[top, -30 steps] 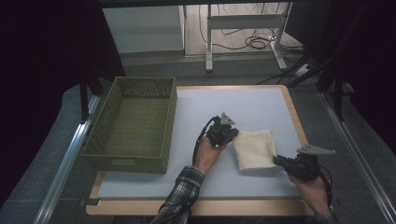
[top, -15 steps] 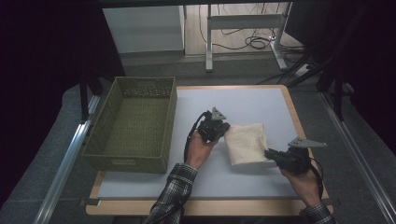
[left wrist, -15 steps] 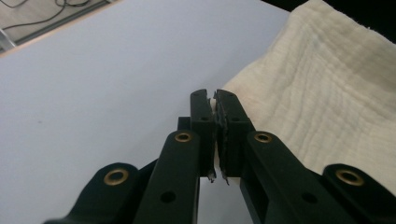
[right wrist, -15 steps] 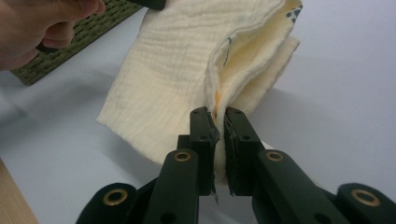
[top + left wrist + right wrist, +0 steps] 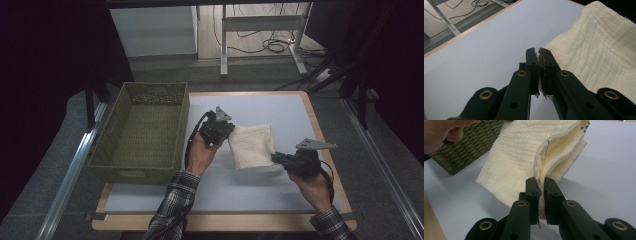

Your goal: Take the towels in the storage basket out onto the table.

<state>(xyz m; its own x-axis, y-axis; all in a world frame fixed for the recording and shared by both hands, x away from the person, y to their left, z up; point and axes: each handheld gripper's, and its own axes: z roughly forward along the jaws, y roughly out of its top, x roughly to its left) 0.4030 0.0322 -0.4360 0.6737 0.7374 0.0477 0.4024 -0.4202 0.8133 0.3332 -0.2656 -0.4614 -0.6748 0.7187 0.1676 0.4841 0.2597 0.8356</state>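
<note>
Now the folded cream cloth (image 5: 251,145) is hanging just right of the green basket (image 5: 142,131), above the desk (image 5: 280,107), both claws clenching it: left claw (image 5: 538,53), right claw (image 5: 539,181). Pinched edges are lying hidden between jaws.

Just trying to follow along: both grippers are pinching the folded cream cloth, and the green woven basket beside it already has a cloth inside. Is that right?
Not quite. The green woven basket is empty, as the high view shows. The rest holds: the left gripper and the right gripper each have their jaws shut on an edge of the folded cream cloth.
</note>
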